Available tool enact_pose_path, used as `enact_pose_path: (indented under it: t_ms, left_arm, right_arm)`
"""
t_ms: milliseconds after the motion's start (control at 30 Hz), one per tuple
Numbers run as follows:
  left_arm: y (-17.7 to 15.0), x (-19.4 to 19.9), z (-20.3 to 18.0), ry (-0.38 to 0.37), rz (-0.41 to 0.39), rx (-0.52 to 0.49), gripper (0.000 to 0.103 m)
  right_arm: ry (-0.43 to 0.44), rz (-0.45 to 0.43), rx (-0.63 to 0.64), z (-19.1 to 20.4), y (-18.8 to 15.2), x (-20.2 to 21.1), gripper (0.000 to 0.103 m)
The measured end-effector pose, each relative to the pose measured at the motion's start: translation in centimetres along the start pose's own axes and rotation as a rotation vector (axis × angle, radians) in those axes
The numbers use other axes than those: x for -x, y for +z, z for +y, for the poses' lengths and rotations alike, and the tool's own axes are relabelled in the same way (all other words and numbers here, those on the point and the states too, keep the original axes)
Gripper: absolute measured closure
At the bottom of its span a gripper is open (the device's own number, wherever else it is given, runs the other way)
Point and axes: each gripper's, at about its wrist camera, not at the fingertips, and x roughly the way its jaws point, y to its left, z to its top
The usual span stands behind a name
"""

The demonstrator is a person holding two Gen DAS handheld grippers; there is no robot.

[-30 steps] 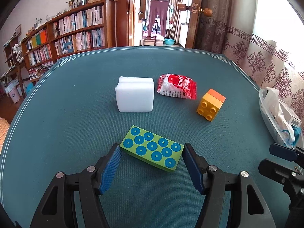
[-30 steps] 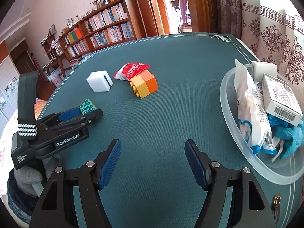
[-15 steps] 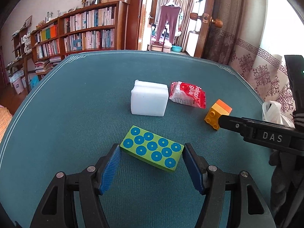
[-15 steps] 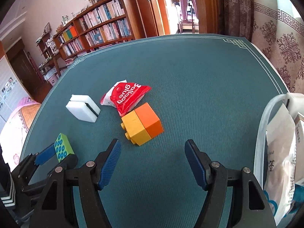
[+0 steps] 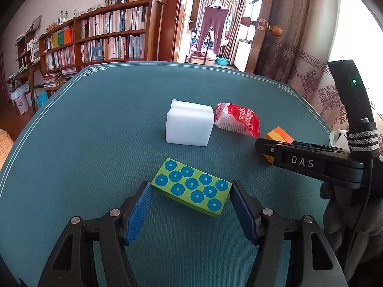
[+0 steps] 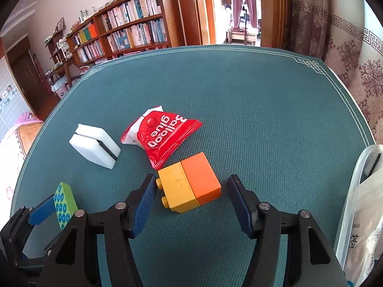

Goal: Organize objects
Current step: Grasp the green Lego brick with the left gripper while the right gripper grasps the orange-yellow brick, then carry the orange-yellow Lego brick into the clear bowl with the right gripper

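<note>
Left gripper (image 5: 191, 201) pinches the green rectangular block with blue dots (image 5: 191, 187) above the teal table mat (image 5: 95, 131). Right gripper (image 6: 191, 195) jaws are closing around the yellow-and-orange plastic brick (image 6: 189, 184) (pads apart from it), resting on the mat beside the red glue packet (image 6: 160, 136).

The right gripper (image 6: 189, 198), formerly over bare cloth near the bin, now straddles the yellow-and-orange block (image 6: 189, 183), jaws closing.

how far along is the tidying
Done: some packets sit in the clear bin. In hand: the left gripper holds the green block; the right gripper is closing around the orange-yellow brick. Left: white sponge, red packet.
</note>
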Motion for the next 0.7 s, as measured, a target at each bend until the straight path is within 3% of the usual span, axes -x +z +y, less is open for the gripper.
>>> enact_pose_path:
  t_ms: [433, 700]
  left_arm:
    - [0.1, -0.1, -0.1, 0.000, 0.000, 0.001, 0.034]
    - [0.0, 0.0, -0.1, 0.001, 0.000, -0.002, 0.034]
  right_arm:
    - [0.000, 0.004, 0.004, 0.0, -2.2, 1.6, 0.052]
    - [0.028, -0.031, -0.007, -0.3, -4.9, 5.3, 0.052]
